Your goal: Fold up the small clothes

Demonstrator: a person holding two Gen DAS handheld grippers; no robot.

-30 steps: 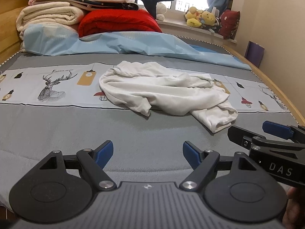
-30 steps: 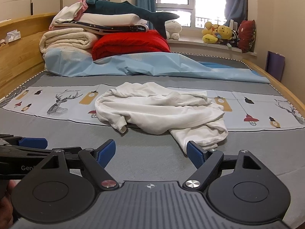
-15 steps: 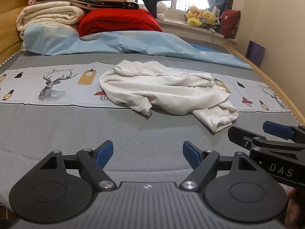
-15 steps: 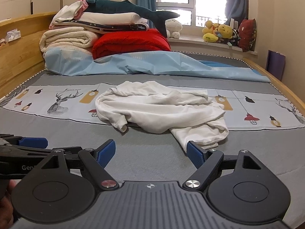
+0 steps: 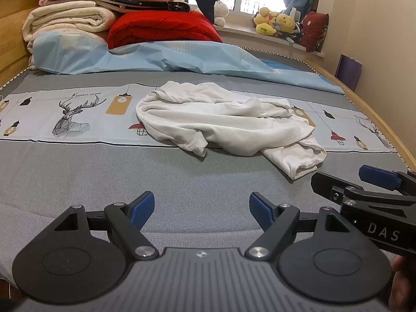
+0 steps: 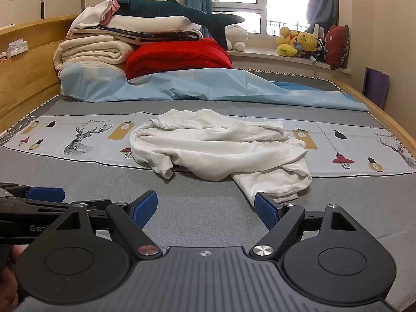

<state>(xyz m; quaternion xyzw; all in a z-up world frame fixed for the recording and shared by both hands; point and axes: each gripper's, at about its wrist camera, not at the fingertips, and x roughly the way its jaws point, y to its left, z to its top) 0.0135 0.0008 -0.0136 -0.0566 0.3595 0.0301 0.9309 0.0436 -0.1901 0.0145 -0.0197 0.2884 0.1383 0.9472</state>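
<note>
Two grippers are held low over the near end of a bed (image 5: 78, 171), both pointed toward its head. The bed is covered in grey sheeting with a pale printed band (image 5: 65, 114) of deer and lanterns running across its middle; a wooden frame (image 6: 23, 78) borders it on the left and right.

At the head end, a light blue sheet (image 6: 208, 85) lies bunched across the full width. Behind it sits a stack of folded cream blankets (image 6: 91, 52), a red quilt (image 6: 179, 57) and a dark shark toy (image 6: 182, 13) lying on top. On the windowsill (image 6: 260, 53) further back stand several stuffed toys (image 6: 299, 44) and a red cushion (image 6: 338, 44).

The white shirt (image 5: 221, 122) lies crumpled and unfolded in the middle of the bed, mostly on the printed band, with one sleeve trailing onto the grey area toward the near right. Nothing rests on the shirt, and open grey sheet lies between it and the left gripper.

Left gripper (image 5: 200, 206): jaws spread wide, empty, well short of the shirt. Right gripper (image 6: 206, 206): jaws spread wide, empty; its right blue pad (image 6: 266, 210) sits just before the sleeve hem, contact not determinable. Each gripper appears at the edge of the other's view, side by side and apart. Part of a hand (image 5: 400, 283) shows at the lower right of the left view.
</note>
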